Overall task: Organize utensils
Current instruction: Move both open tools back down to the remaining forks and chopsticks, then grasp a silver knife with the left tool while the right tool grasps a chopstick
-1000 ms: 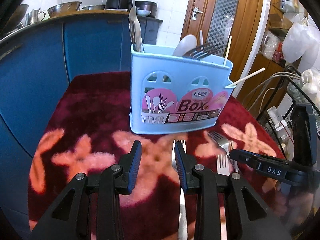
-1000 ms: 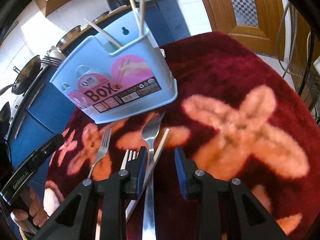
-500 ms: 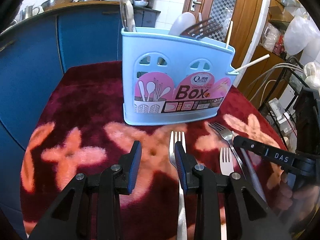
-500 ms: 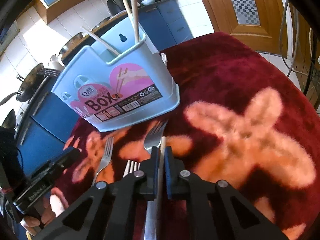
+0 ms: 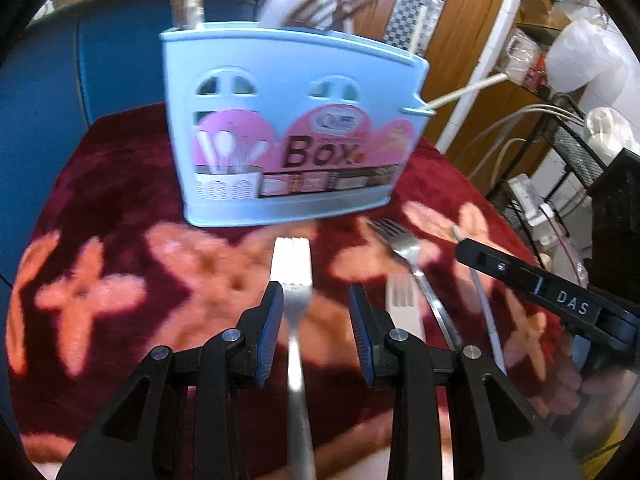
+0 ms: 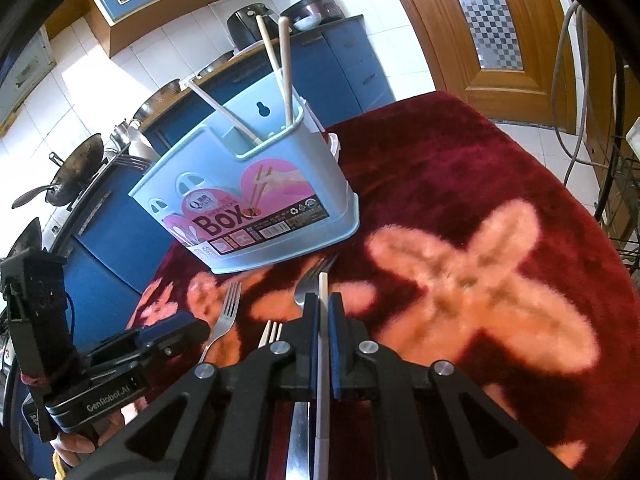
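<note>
Blue utensil box (image 6: 256,184) holding chopsticks (image 6: 280,64), blurred spoons perhaps, right hand-held gripper (image 6: 320,316) pinching chopstick (image 6: 322,360), left hand-held gripper (image 5: 316,312) spread

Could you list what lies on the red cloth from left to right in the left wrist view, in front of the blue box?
Fork between the left gripper's open jaws → short fork → long fork lying at an angle → white chopstick, held in the right gripper.
</note>
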`<state>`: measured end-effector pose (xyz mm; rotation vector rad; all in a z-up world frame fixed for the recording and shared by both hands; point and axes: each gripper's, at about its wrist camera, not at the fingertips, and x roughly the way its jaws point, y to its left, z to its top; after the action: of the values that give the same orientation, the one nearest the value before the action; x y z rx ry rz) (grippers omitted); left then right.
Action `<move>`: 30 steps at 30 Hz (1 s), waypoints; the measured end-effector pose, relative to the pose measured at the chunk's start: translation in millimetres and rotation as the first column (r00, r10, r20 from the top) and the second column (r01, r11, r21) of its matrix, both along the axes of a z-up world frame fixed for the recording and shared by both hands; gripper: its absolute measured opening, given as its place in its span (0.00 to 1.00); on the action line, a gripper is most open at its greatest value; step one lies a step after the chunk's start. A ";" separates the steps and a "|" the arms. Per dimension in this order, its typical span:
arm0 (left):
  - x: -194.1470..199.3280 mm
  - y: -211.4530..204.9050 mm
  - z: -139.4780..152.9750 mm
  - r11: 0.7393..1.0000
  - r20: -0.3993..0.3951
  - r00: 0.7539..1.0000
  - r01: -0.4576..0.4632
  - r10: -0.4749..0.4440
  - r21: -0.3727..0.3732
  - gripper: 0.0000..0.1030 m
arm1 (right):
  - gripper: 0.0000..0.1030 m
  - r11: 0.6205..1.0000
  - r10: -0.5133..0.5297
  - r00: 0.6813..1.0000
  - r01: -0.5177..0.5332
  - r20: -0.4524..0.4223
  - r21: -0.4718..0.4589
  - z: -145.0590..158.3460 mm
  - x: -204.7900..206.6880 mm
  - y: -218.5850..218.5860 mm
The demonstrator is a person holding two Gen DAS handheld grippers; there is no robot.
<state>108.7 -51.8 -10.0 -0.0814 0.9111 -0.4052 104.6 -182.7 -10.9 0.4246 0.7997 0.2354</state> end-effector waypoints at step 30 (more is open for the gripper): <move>4.4 -76.6 -19.0 0.980 -0.111 0.977 0.190 -0.183 0.059 0.05 | 0.14 0.998 -0.039 0.996 0.035 -0.081 -0.061 -12.9 -20.7 -39.5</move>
<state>113.1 -128.4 -29.0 0.0476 1.0395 -0.5472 83.9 -222.2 -23.8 0.3946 0.8768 0.1600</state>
